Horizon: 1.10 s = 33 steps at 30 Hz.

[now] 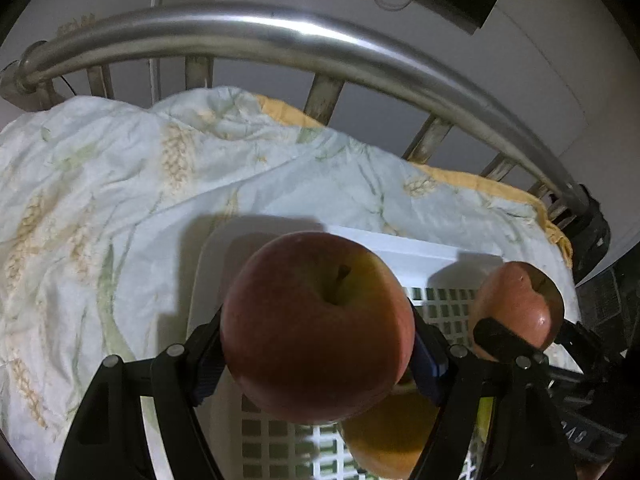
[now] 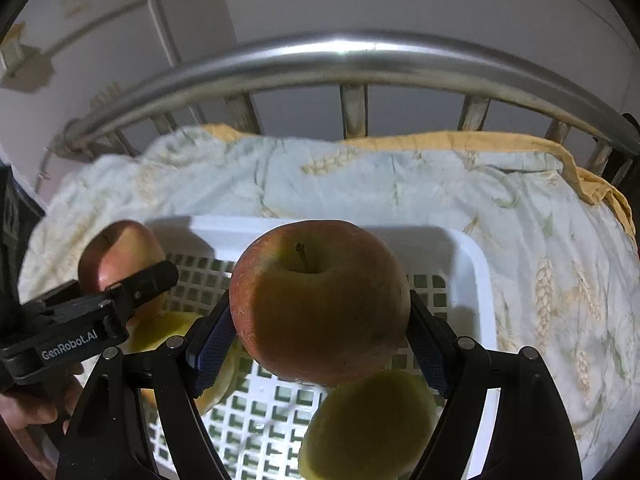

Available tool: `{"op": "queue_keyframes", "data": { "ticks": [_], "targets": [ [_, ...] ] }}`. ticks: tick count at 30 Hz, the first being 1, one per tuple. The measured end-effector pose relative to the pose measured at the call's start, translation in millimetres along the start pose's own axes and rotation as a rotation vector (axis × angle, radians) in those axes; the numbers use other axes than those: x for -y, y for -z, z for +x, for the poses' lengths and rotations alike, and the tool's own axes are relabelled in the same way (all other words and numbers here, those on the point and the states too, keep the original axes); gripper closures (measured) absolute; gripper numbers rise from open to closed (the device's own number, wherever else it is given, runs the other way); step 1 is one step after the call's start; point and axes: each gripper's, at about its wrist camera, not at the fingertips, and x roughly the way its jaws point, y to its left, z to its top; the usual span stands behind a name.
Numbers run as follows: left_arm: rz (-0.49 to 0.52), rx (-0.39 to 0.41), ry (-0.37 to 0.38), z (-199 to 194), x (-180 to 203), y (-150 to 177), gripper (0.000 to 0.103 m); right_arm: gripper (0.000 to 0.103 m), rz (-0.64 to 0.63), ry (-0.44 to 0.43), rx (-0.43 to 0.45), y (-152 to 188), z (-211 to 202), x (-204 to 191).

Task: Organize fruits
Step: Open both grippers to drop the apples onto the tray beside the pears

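Honestly, your left tool (image 1: 318, 344) and right tool (image 2: 320, 332) each clamp an apple over the basket (image 2: 476, 264), so dropping could bruise the fruit below.

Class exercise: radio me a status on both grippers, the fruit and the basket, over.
Left gripper and right gripper each clamp a red apple. Both over the white slotted plastic basket. Yellow round fruit already inside, beneath.

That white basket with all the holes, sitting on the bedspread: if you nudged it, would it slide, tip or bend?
The white basket looks like thin latticed plastic, so probably light and a little flexible. It sits on a soft, rumpled bedspread, so it may wobble or drag the cloth instead of sliding cleanly. The yellow fruit inside it would likely roll if it tilted.
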Motion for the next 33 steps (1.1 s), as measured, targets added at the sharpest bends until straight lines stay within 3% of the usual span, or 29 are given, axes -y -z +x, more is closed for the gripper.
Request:
{"op": "queue_keyframes", "data": {
  "ticks": [7,10,14,18,23,28,33],
  "targets": [
    [0.027,-0.017,-0.038,11.5,5.2,-2.7,0.025,0.024,0.012,0.052,-0.079,2.9,29.2,2.6],
    [0.002,-0.038,-0.008,15.7,1.9,-3.9,0.024,0.023,0.033,0.046,-0.074,4.4,32.5,6.5],
    [-0.053,0.011,0.052,-3.4,-5.2,-6.1,0.018,0.022,0.049,-0.004,-0.075,2.2,26.0,10.5],
    [-0.082,0.131,0.138,-58.3,-12.2,-10.0,0.010,0.013,0.049,-0.015,0.052,-0.8,-15.7,15.0],
    [-0.062,0.357,0.128,-143.5,-7.6,7.5,0.004,0.005,0.054,-0.069,0.245,12.5,-94.7,15.6],
    [0.028,0.588,0.104,-221.3,13.7,58.3,0.000,0.000,-0.006,-0.071,0.439,47.9,-169.1,9.8],
    [0.073,0.723,0.127,-262.4,32.5,120.9,0.000,0.000,-0.075,-0.049,0.625,105.6,-235.7,7.2]
  ]
}}
